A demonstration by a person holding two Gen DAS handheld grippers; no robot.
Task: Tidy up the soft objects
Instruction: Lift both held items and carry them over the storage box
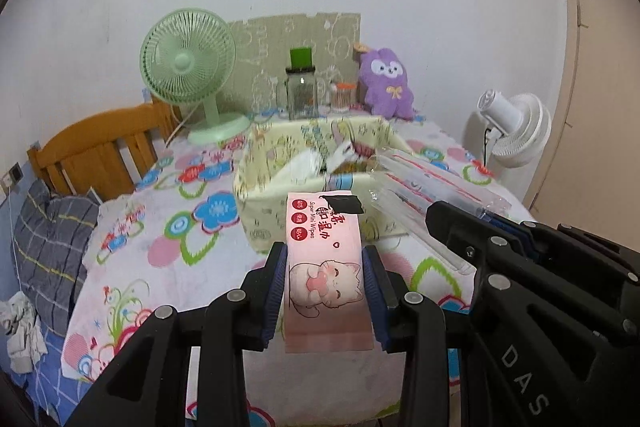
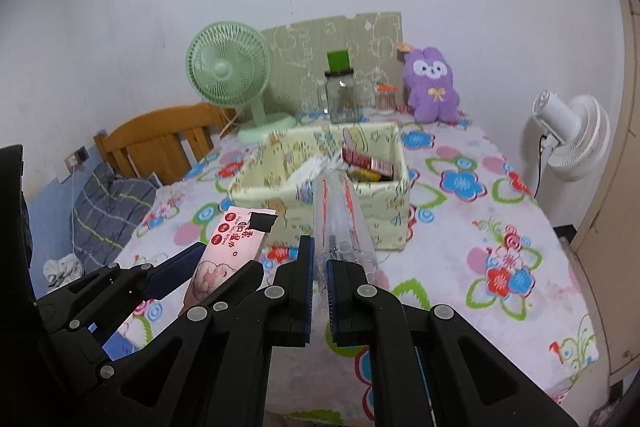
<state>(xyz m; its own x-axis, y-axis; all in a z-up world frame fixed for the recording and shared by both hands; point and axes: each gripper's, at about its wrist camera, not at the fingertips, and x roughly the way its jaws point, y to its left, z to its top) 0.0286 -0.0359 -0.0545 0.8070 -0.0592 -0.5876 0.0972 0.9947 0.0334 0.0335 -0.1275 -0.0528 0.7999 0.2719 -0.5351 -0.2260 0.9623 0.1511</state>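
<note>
My left gripper (image 1: 325, 263) is shut on a pink pack of wet wipes (image 1: 324, 251) with a cartoon cat, held above the flowered table. The same pack (image 2: 230, 251) shows in the right wrist view, at the left. My right gripper (image 2: 318, 271) is shut on a clear plastic packet (image 2: 340, 219) with red print, which sticks out toward a pale yellow fabric box (image 2: 280, 183). In the left wrist view that packet (image 1: 424, 187) reaches over the box (image 1: 264, 183) from the right. The box holds several packets and something white.
At the back of the flowered tablecloth (image 2: 500, 227) stand a green desk fan (image 1: 188, 67), a glass jar (image 1: 302, 93) with a green-topped lid and a purple plush toy (image 1: 386, 83). A white fan (image 2: 568, 135) stands right; a wooden bedhead (image 1: 100, 151) and a grey pillow (image 1: 48, 247) lie left.
</note>
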